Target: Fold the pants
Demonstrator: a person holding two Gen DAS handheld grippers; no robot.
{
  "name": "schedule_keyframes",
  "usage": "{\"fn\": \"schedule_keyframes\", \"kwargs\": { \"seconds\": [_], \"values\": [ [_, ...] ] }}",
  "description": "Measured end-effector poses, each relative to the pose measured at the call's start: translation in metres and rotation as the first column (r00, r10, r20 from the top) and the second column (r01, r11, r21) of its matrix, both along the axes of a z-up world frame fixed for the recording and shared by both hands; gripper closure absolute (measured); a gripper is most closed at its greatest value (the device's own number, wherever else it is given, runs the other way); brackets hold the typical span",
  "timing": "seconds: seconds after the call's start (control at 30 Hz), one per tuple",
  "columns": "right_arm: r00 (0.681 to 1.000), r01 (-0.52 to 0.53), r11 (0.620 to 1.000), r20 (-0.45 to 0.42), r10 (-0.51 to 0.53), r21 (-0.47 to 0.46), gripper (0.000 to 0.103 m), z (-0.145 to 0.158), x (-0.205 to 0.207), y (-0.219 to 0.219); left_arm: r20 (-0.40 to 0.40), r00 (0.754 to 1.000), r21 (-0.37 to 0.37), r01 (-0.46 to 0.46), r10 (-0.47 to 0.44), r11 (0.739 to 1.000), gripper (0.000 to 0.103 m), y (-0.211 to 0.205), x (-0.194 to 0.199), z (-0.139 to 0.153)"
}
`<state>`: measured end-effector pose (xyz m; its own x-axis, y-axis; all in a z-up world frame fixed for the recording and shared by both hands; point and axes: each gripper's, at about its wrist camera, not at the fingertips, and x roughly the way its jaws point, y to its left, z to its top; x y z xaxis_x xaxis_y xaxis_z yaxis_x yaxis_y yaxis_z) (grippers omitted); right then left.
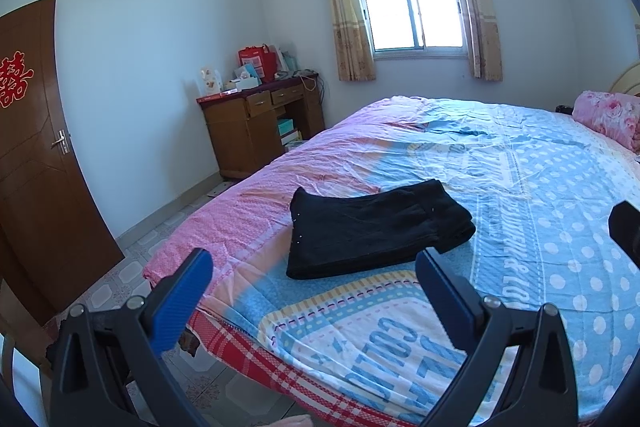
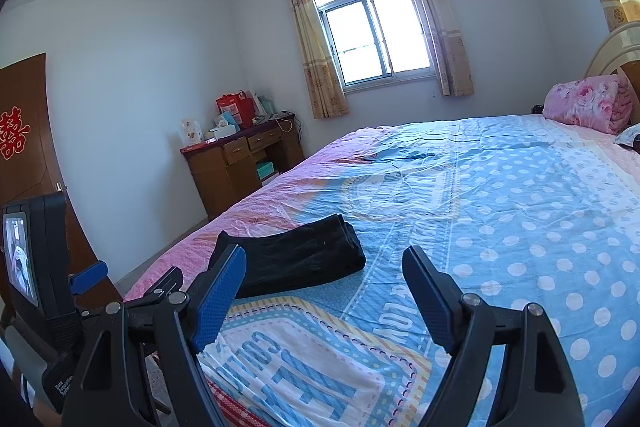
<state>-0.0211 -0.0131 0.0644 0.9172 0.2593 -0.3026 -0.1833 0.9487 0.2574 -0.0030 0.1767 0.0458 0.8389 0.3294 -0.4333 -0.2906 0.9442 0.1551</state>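
I see the bed (image 1: 520, 187) filling most of my view, its blue and pink cover wrinkled. Against the far wall stands a wooden desk (image 1: 256, 123). The black pants (image 1: 376, 227) lie folded in a flat bundle on the cover near the bed's close corner. My left gripper (image 1: 314, 285) and right gripper (image 2: 324, 279) both hover just short of them, jaws wide, nothing between.
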Motion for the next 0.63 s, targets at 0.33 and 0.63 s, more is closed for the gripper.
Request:
{"fn": "schedule_keyframes", "kwargs": {
  "seconds": [0.33,0.63],
  "values": [
    [1.000,0.004,1.000,0.000,-0.004,-0.004,0.021,0.0000,-0.0002,0.0000,0.002,1.000,-0.017,-0.009,0.009,1.000,0.000,0.0022,0.0002,0.0010],
    [1.000,0.002,1.000,-0.008,-0.002,-0.001,0.021,-0.0027,-0.0008,-0.0013,-0.006,1.000,-0.013,0.013,-0.013,1.000,0.000,-0.0003,0.0006,-0.0019]
  ]
}}
